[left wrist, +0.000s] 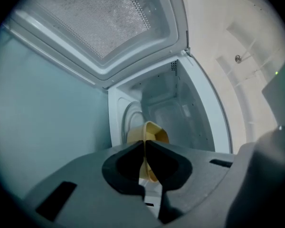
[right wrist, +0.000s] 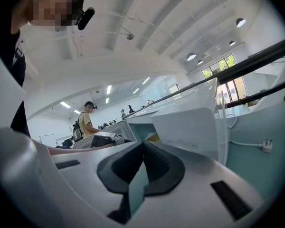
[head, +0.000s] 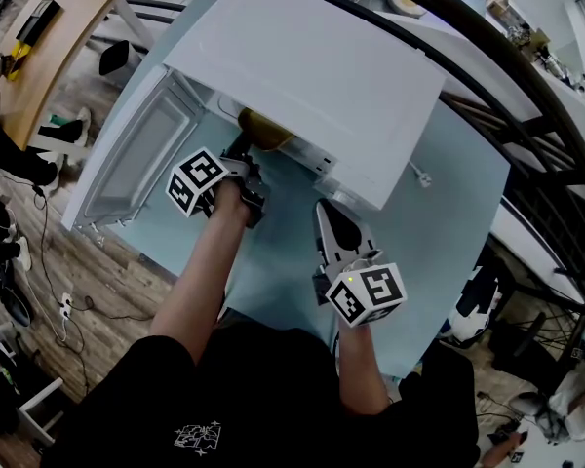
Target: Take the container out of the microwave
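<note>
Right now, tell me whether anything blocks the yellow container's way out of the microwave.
Nothing visible does. The microwave door is swung open to the left, the left gripper is clamped on the rim of the yellow container at the cavity mouth, and the right gripper sits off to the right over the table, outside the path.

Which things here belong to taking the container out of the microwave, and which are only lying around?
Job: microwave, its open door, yellow container in its opening, left claw shut on its rim.
Lying about: right claw, shut and empty; white plug on the blue table; wooden desk.
</note>
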`<state>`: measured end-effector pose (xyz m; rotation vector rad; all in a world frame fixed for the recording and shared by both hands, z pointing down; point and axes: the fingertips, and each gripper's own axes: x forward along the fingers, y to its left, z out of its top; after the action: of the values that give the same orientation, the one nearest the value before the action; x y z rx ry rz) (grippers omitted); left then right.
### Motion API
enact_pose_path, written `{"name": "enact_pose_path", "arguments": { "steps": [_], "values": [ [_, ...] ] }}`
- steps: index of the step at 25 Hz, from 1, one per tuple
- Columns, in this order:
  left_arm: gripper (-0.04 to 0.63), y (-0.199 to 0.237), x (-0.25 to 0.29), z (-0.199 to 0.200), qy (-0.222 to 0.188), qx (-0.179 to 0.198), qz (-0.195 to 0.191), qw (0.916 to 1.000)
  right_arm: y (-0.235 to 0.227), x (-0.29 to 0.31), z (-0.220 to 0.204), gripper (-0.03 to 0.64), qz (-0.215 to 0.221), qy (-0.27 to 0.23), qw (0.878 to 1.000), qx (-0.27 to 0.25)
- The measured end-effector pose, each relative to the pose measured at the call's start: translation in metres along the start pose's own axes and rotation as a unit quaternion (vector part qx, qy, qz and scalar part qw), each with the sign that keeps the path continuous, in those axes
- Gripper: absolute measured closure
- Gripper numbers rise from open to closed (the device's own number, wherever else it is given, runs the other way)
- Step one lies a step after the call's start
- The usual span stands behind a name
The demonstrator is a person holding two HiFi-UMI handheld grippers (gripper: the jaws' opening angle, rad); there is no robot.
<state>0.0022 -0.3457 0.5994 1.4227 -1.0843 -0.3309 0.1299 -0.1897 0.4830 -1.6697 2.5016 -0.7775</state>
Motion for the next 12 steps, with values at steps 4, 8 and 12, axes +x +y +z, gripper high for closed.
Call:
{"name": "enact_pose_path", "arguments": {
  "steps": [4,8,12],
  "values": [
    [0.568,0.001,-0.007,0.001,-0.003,0.000,0.000,1.0000,0.005,-0.002,0.001,0.611,0.002,-0.002,1.000,0.000],
    [0.568,0.003,-0.014,0.003,-0.006,-0.001,0.001,1.0000,0.011,-0.004,0.000,0.611,0.004,-0.001,1.000,-0.002],
    [0.568,0.003,-0.023,0.004,-0.008,0.000,0.001,1.0000,0.017,-0.007,-0.001,0.611,0.005,0.000,1.000,-0.003]
  ]
}}
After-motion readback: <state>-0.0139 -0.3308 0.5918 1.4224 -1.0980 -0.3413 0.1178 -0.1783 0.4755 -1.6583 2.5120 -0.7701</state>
